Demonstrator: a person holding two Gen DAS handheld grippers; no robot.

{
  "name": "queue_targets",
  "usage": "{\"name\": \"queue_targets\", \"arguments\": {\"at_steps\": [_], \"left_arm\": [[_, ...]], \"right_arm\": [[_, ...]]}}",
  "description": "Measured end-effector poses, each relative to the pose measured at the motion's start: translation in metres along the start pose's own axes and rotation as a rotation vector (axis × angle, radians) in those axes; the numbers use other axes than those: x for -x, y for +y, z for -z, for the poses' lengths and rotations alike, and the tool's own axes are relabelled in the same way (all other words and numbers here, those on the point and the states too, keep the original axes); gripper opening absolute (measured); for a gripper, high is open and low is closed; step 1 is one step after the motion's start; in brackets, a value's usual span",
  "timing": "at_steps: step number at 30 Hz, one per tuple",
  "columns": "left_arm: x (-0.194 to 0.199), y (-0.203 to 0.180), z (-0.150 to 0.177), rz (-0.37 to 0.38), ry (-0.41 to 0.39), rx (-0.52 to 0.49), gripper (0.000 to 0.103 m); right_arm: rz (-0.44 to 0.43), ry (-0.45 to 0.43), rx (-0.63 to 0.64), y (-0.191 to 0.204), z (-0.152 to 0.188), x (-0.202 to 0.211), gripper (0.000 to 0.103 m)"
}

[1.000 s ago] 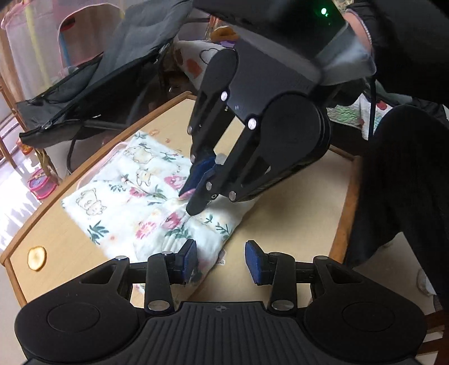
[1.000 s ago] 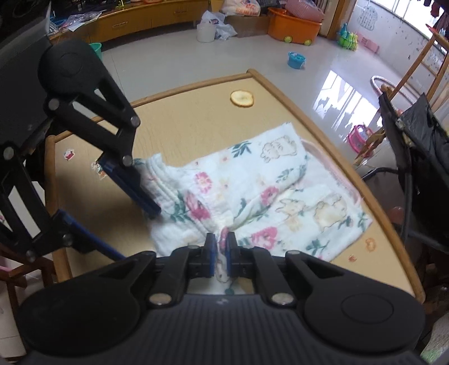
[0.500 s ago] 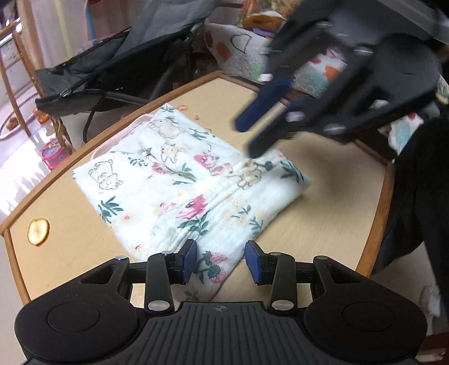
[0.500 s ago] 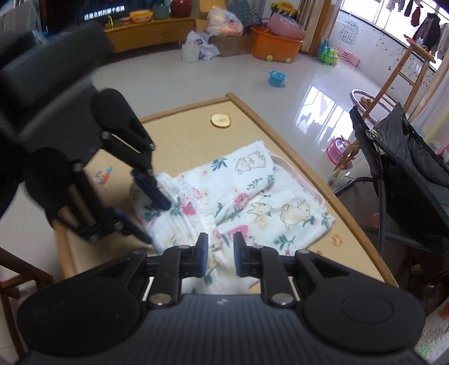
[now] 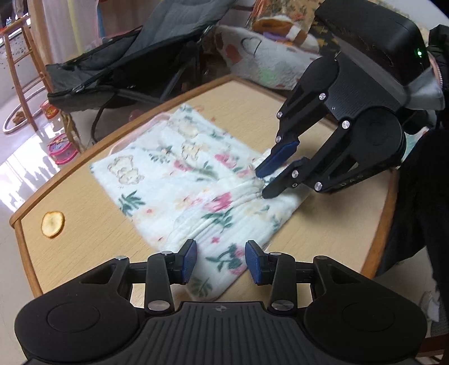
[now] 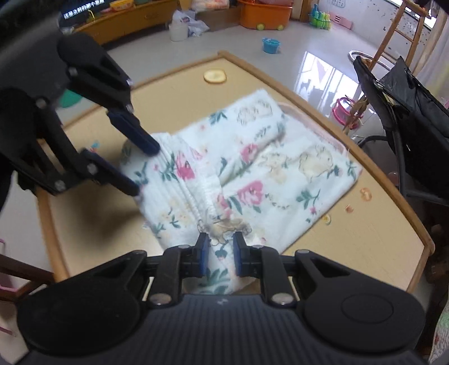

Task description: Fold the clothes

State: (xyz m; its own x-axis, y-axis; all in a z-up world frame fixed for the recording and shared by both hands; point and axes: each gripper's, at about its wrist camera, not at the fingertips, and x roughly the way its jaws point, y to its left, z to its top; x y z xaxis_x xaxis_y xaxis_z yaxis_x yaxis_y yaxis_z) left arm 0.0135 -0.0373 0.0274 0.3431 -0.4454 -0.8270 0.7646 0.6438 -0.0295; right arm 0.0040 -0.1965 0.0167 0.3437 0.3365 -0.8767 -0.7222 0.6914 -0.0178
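Observation:
A white floral garment [image 5: 196, 191] with an elastic waistband lies folded on the wooden table [image 5: 92, 233]; it also shows in the right wrist view [image 6: 252, 174]. My left gripper [image 5: 220, 262] is open, its jaws on either side of the garment's near corner; the right wrist view shows it [image 6: 146, 165] over the waistband end. My right gripper [image 6: 219, 257] is open with a narrow gap over the waistband's other end; the left wrist view shows it [image 5: 265, 181] with its tips on the cloth.
A round yellow sticker [image 5: 52, 224] marks the table's corner. A black folded stroller [image 5: 134, 56] stands beyond the far edge. Toys and an orange bin [image 6: 263, 14] lie on the shiny floor. A patterned blanket [image 5: 261, 59] sits behind the table.
My right gripper let go of the waistband, lifted away, then came back down open onto the cloth. My left gripper stayed open at the near corner.

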Motion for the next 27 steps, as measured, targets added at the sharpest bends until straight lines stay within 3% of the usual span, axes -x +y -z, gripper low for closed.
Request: {"name": "queue_targets", "arguments": {"at_steps": [6,12,15,23,27], "left_arm": [[0.002,-0.001,0.004,0.011,0.007,-0.014,0.042],[0.020,0.001,0.004,0.033,0.006,-0.080,0.042],[0.028,0.003,0.008,0.040,0.006,-0.112,0.055],[0.033,-0.017,0.015,-0.001,-0.006,-0.298,0.057],[0.036,-0.025,0.014,-0.036,-0.043,-0.340,0.057]], "right_arm": [[0.007,-0.015,0.018,0.000,0.002,0.012,0.019],[-0.016,-0.043,0.103,0.006,0.001,0.045,0.036],[-0.026,-0.028,0.165,0.015,0.004,0.051,0.038],[-0.024,0.007,0.251,0.035,0.015,0.033,0.039],[0.007,0.012,0.287,0.040,0.019,0.024,0.038]]}}
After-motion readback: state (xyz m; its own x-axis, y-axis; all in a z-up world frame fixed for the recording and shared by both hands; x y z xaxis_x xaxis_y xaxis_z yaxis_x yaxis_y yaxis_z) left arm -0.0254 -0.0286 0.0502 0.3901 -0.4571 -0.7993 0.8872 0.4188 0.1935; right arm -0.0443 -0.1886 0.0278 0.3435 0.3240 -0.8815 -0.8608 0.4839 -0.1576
